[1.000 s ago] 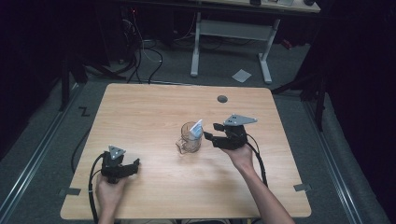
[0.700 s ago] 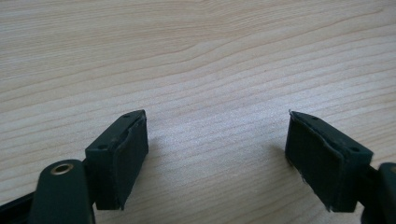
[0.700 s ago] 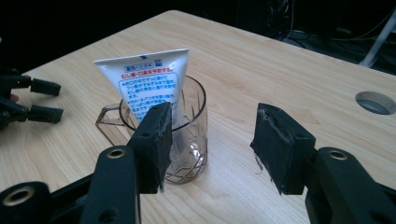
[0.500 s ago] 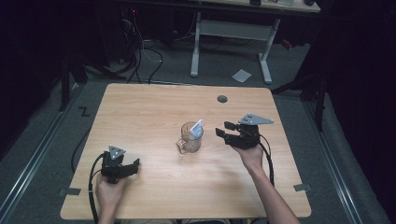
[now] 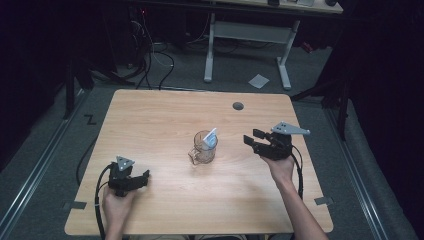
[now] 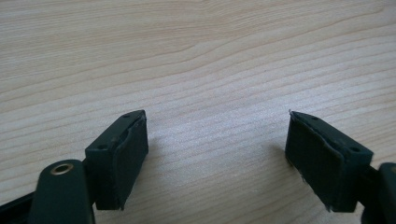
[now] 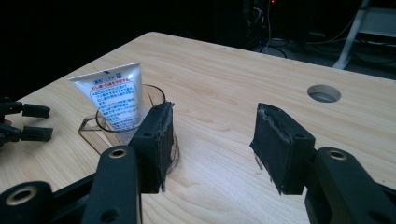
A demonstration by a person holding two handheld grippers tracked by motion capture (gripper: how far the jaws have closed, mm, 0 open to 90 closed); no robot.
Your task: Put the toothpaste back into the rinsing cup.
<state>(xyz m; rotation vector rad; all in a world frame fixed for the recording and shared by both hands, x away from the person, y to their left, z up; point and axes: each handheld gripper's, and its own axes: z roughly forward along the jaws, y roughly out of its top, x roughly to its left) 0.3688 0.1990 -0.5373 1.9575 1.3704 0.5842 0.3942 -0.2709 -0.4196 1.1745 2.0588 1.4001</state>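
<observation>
A clear glass mug (image 5: pixel 203 149) stands near the middle of the wooden table (image 5: pixel 165 115), with a white tube (image 5: pixel 212 137) standing tilted inside it. In the right gripper view the tube (image 7: pixel 114 97) leans in the mug (image 7: pixel 106 129), left of my own jaws. My right gripper (image 5: pixel 251 140) is open and empty, a short way right of the mug, pointing at it. My left gripper (image 5: pixel 145 176) rests open near the table's front left; its jaws stand wide apart over bare wood (image 6: pixel 215 140).
A round grommet hole (image 5: pixel 238 106) sits in the table's far right part. Beyond the table stands a white desk frame (image 5: pixel 247 35) with cables on the floor and a paper sheet (image 5: pixel 258 80). Cables trail from both grippers off the front edge.
My right gripper has drawn back to the right, away from the mug, leaving the tube standing in it. The left gripper has stayed still.
</observation>
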